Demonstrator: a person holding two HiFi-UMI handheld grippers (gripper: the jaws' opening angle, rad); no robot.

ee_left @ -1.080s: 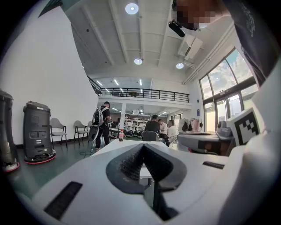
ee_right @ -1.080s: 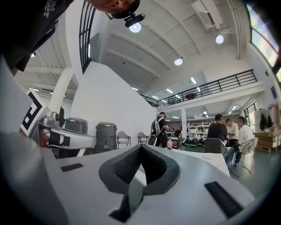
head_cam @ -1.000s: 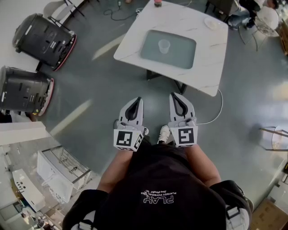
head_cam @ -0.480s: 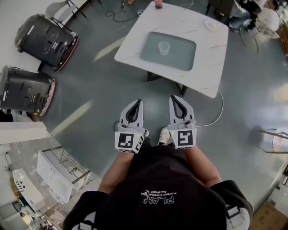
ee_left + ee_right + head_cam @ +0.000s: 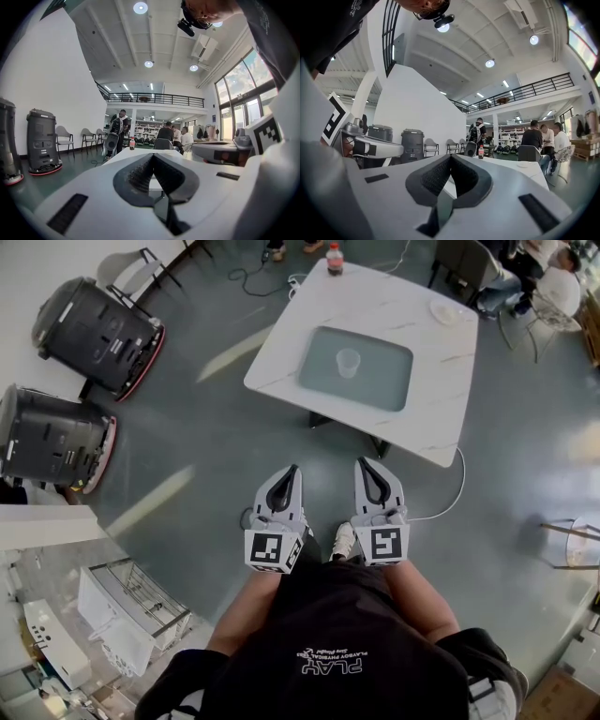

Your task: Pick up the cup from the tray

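Note:
A clear plastic cup (image 5: pixel 349 362) stands upright near the middle of a grey-green tray (image 5: pixel 384 385) on a white marble table (image 5: pixel 441 418), seen at the top of the head view. Both grippers are held side by side in front of the person's body, over the floor and well short of the table. My left gripper (image 5: pixel 292 470) is shut with nothing between its jaws, and its pads meet (image 5: pixel 152 155) in its own view. My right gripper (image 5: pixel 362 463) is shut and empty too, its tips (image 5: pixel 450 156) together. From the gripper views only the table edge shows, and the cup is hidden.
A red-capped bottle (image 5: pixel 334 259) stands at the table's far edge and a small plate (image 5: pixel 442 312) at its right corner. Two black round machines (image 5: pixel 94 320) (image 5: pixel 47 437) stand on the floor at left. A cable (image 5: pixel 441 507) lies under the table. People sit at top right (image 5: pixel 553 277).
The table, tray and cup have slid slightly down and right in the head view as the person comes closer. Both grippers stay shut, side by side.

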